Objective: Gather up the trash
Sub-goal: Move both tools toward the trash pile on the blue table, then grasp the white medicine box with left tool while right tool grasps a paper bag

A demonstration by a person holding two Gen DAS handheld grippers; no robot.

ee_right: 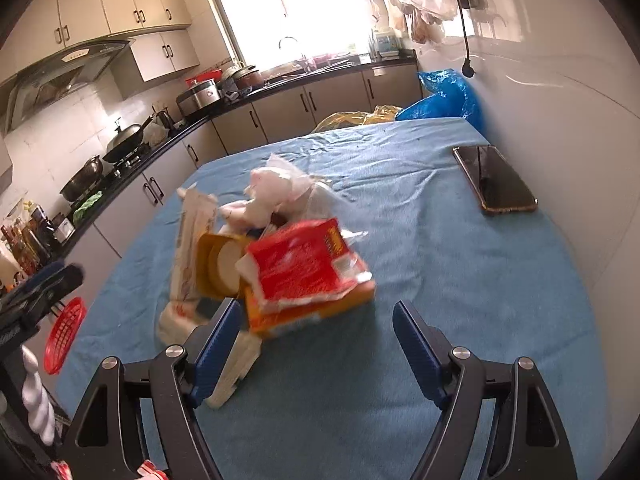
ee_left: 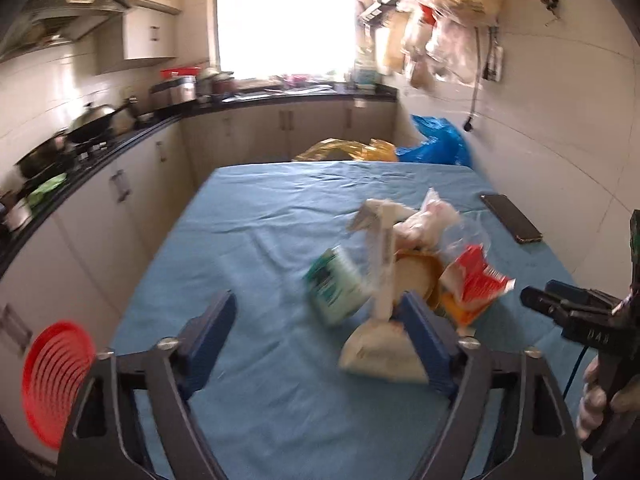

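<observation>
A heap of trash lies on the blue-clothed table point(ee_left: 248, 216): a green and white carton point(ee_left: 336, 288), a tall white carton point(ee_left: 382, 256), a yellow round tin point(ee_right: 220, 268), a crumpled white bag point(ee_right: 272, 196) and a red wrapper point(ee_right: 300, 268) on an orange box point(ee_right: 316, 310). My left gripper point(ee_left: 320, 316) is open at the heap's near left side. The green carton sits just ahead of its jaws, and a flat white pack point(ee_left: 380, 354) lies against its right finger. My right gripper point(ee_right: 320, 322) is open too, low behind the orange box, with its left finger beside the box.
A dark phone point(ee_right: 494, 178) lies on the cloth near the right wall. A red mesh basket point(ee_left: 56, 380) sits low at the left, off the table. Blue point(ee_left: 436, 142) and yellow point(ee_left: 344, 150) plastic bags bulge behind the far edge. Kitchen counters run along the left.
</observation>
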